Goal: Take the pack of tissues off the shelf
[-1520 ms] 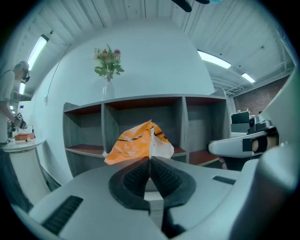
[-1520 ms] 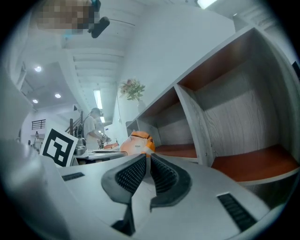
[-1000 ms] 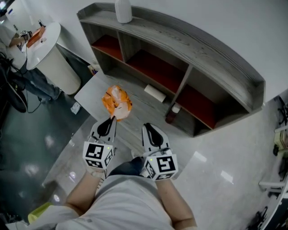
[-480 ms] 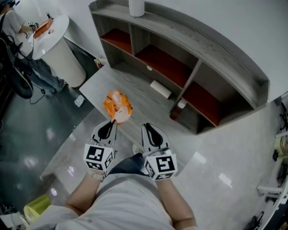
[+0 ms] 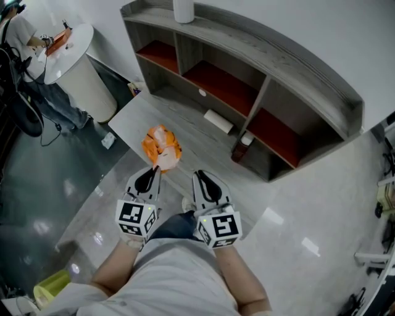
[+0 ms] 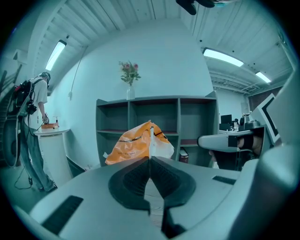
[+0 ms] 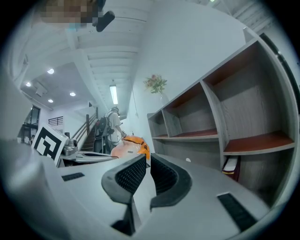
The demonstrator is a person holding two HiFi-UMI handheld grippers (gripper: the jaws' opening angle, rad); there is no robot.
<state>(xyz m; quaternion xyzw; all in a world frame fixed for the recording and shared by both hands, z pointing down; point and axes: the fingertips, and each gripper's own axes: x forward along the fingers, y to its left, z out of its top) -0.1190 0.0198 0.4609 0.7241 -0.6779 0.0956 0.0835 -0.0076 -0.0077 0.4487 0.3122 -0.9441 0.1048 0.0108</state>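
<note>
The tissue pack [image 5: 162, 146] is orange and white plastic. My left gripper [image 5: 155, 166] is shut on its thin lower edge and holds it up in front of the grey shelf [image 5: 296, 80], clear of the compartments. In the left gripper view the pack [image 6: 136, 143] stands just past the closed left gripper [image 6: 151, 157], with the shelf [image 6: 154, 101] behind it. My right gripper [image 5: 199, 174] hangs beside the left one, its jaws a narrow slit apart with nothing between them. In the right gripper view the pack [image 7: 129, 145] shows to the left of the right gripper [image 7: 148, 157].
A white roll [image 5: 218, 121] lies on the low grey platform before the shelf, and a dark bottle [image 5: 239, 148] stands by a shelf divider. A white vase [image 5: 183, 11] sits on the shelf top. At far left a person [image 5: 24, 37] stands by a round white table [image 5: 68, 55].
The head view has shifted a little, so the shelf sits slightly differently in the picture. Both grippers keep their places and the pack stays in the left gripper.
</note>
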